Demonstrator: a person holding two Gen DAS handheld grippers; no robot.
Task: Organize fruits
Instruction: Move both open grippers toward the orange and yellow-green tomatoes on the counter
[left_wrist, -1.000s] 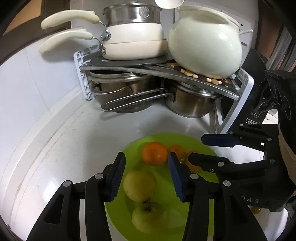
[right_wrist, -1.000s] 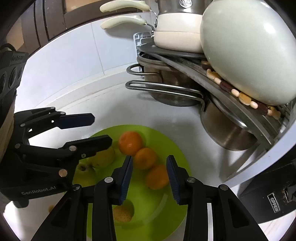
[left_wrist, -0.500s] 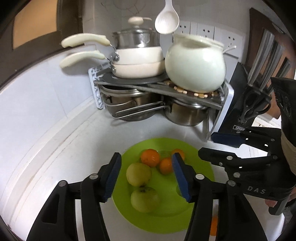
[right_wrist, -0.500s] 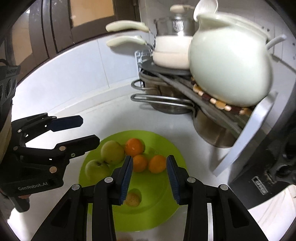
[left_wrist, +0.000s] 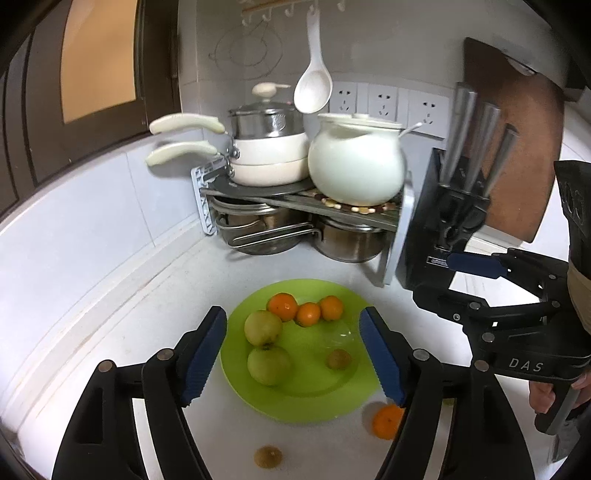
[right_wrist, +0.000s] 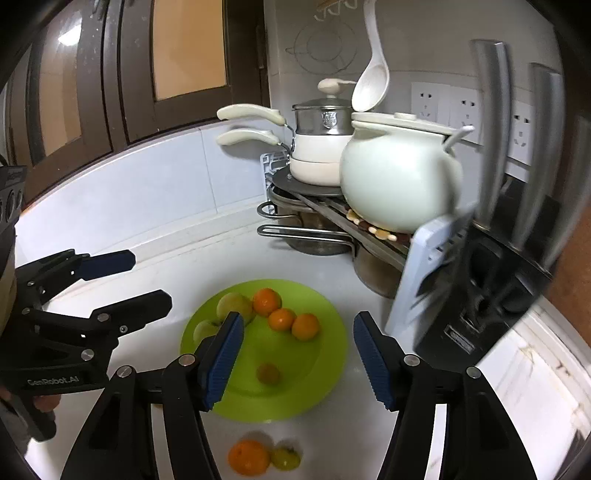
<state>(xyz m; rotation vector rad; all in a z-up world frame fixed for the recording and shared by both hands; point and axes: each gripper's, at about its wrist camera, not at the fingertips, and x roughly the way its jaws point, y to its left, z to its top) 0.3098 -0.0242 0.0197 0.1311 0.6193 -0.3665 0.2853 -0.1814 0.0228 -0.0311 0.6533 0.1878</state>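
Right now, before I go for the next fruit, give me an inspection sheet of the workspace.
Surface: white counter, stained near the front.
Job's things: green plate holds two apples, three oranges and one small brown fruit. Off the plate: an orange, a small greenish fruit, a brown fruit.
Clutter: pot rack, white pot, knife block.
Grippers: left gripper and right gripper open, jaws just opening, nothing between them.
Cables: nothing seen.
Surroundings: wall sockets, hanging spoon, dark window frame.
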